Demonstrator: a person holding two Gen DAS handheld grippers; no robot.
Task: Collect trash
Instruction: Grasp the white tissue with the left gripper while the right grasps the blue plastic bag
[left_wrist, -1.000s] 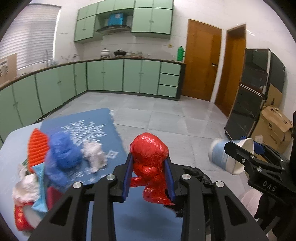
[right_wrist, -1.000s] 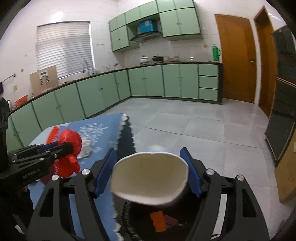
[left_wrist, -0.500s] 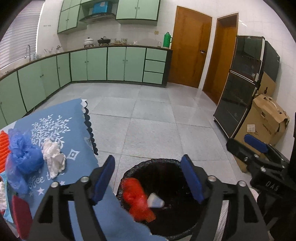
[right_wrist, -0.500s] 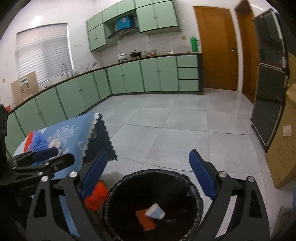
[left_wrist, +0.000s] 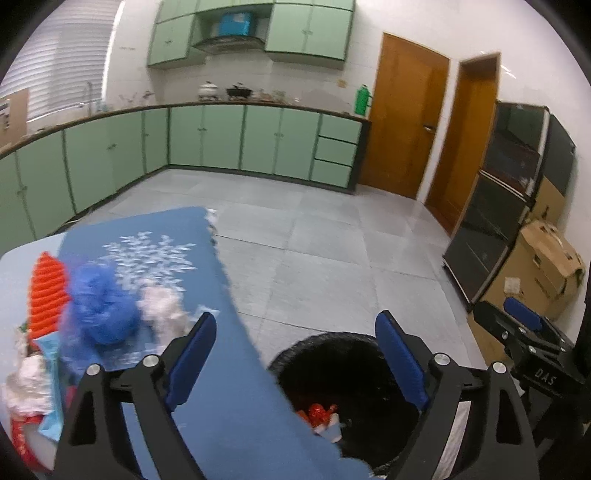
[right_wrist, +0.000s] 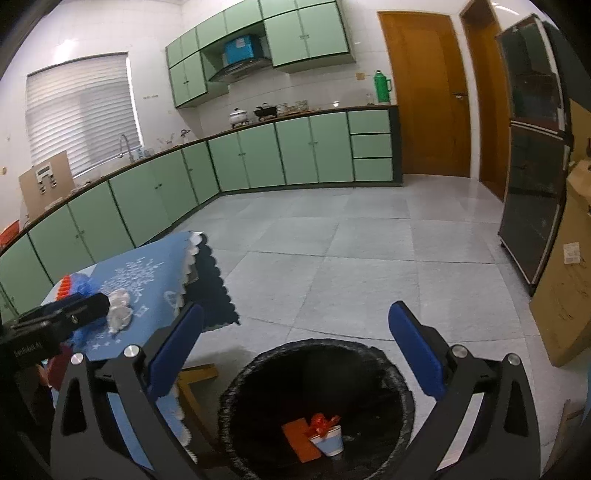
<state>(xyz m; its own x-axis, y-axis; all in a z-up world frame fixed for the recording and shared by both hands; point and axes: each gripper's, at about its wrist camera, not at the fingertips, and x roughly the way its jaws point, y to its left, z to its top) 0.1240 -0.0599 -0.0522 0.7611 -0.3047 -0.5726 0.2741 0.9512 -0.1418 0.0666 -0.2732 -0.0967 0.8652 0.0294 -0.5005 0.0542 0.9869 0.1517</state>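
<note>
Right wrist view: both hand-held grippers, left (left_wrist: 295, 354) and right (right_wrist: 291, 350), have just spread apart, empty, above the black-lined round bin (right_wrist: 240, 387); crumpled blue plastic (left_wrist: 101, 306) waits on the blue-clothed surface (left_wrist: 229, 406), where a hasty reach may snag cloth.

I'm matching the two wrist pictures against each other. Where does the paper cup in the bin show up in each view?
Left wrist: the paper cup lies low, right of centre, at the tablecloth's edge, partly hidden.
Right wrist: bottom centre, on the bin floor beside the red wrapper and an orange card.
Shared landmark: the black-lined bin, also the green flask on the counter.
</note>
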